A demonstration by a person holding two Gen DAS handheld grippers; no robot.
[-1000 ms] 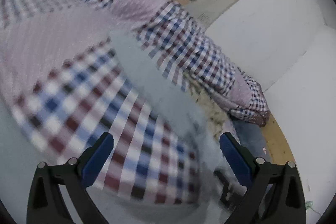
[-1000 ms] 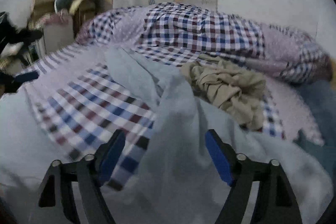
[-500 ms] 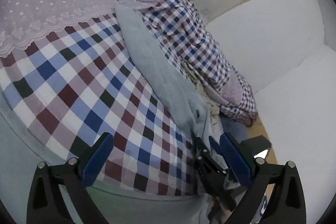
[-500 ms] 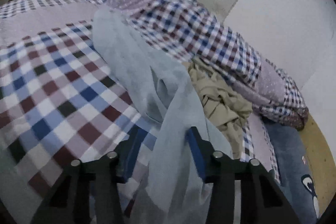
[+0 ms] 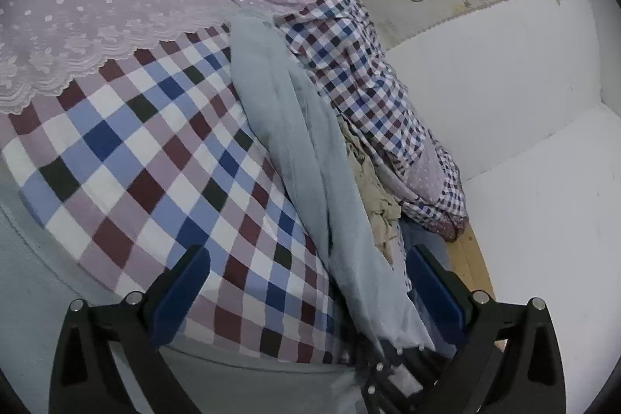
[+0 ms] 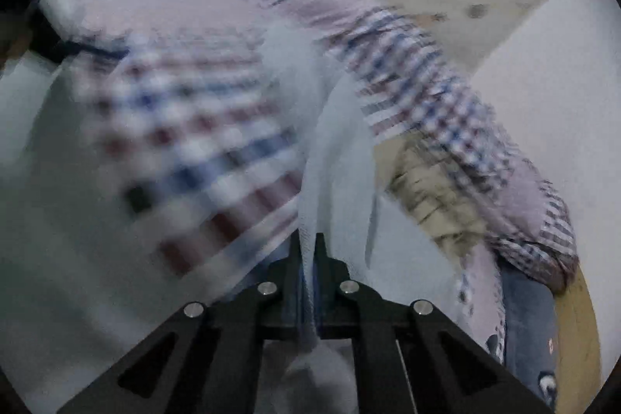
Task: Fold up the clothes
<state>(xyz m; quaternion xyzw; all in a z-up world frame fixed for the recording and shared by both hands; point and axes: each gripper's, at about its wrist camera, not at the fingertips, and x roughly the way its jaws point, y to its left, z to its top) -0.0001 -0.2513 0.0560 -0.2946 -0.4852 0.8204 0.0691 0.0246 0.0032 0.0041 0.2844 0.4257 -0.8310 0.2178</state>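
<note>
**Right tool clamps the pale blue garment**

Checked bed [image 5: 128, 158] fills the left. The pale blue garment [image 5: 306, 158] trails from centre to bottom. Right tool [image 6: 309, 247] has just closed, pinching it; left tool [image 5: 310, 286] gapes, released.

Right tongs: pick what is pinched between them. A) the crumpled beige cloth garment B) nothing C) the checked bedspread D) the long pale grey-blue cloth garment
D: the right tongs are shut on the long pale grey-blue cloth garment, which rises straight out from between the closed fingers.
</note>
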